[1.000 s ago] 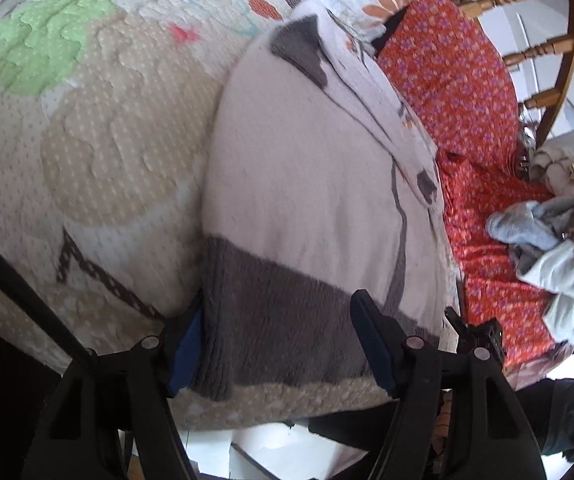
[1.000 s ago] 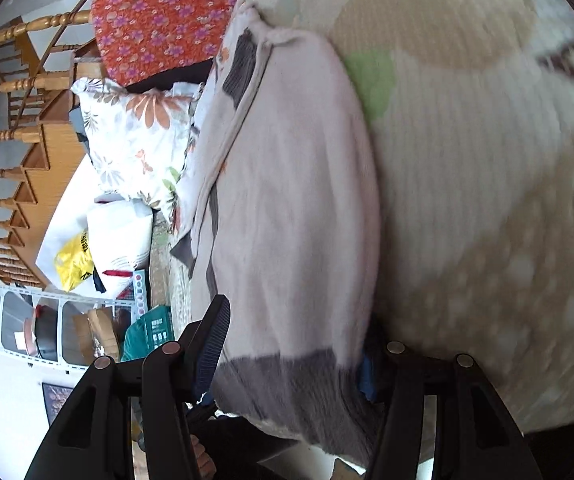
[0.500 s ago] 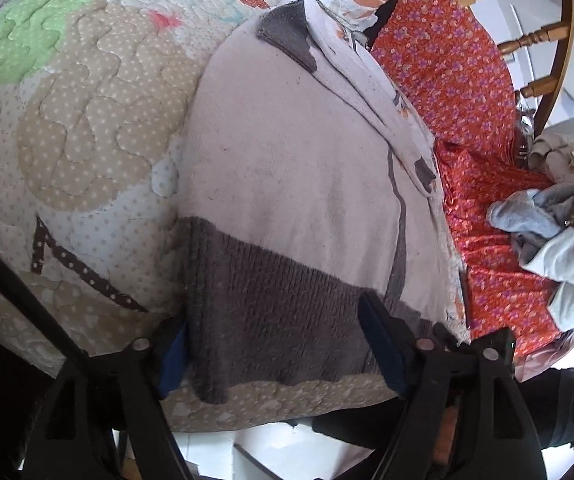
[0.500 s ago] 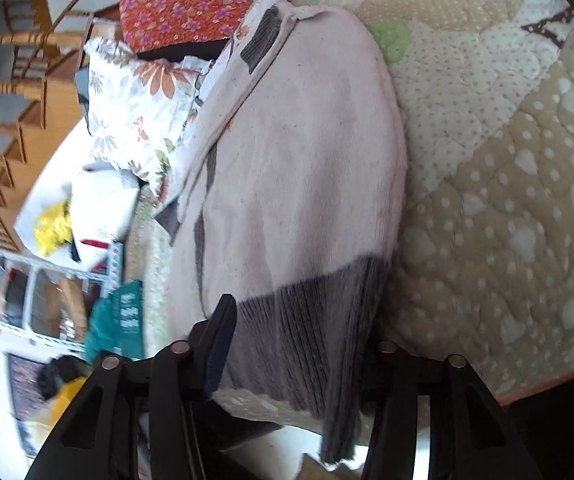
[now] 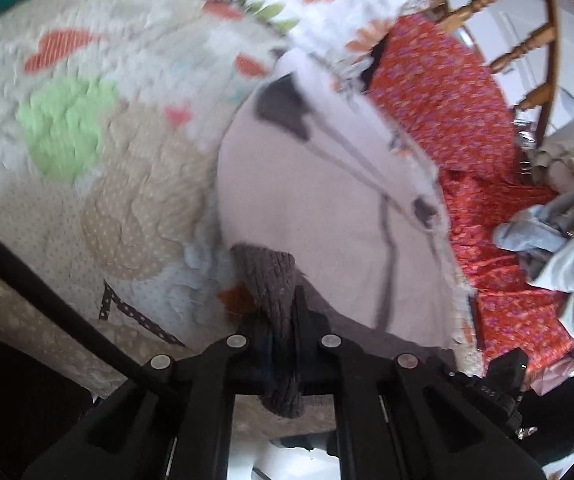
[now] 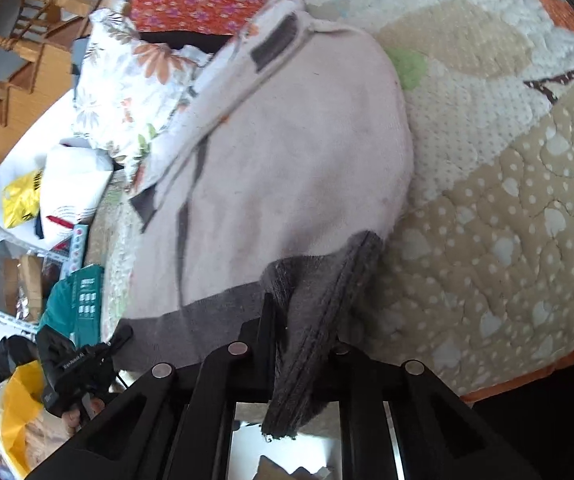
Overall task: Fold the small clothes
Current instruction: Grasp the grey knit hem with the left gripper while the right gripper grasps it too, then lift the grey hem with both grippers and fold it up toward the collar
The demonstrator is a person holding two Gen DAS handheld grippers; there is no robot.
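Observation:
A small pale pink sweater with a grey ribbed hem lies flat on a patchwork quilt; it also shows in the right wrist view. My left gripper is shut on one corner of the grey hem, which bunches up between the fingers. My right gripper is shut on the other corner of the hem, lifted off the quilt. The other gripper shows at lower left in the right wrist view.
A red flowered cloth lies beside the sweater, with a heap of pale blue and beige clothes on it. A flowered pillow and wooden rails are at the far side. Bags and shelves stand off the bed.
Both grippers were open around the hem corners; now both have shut on the hem and raised it slightly, bunching the grey ribbing.

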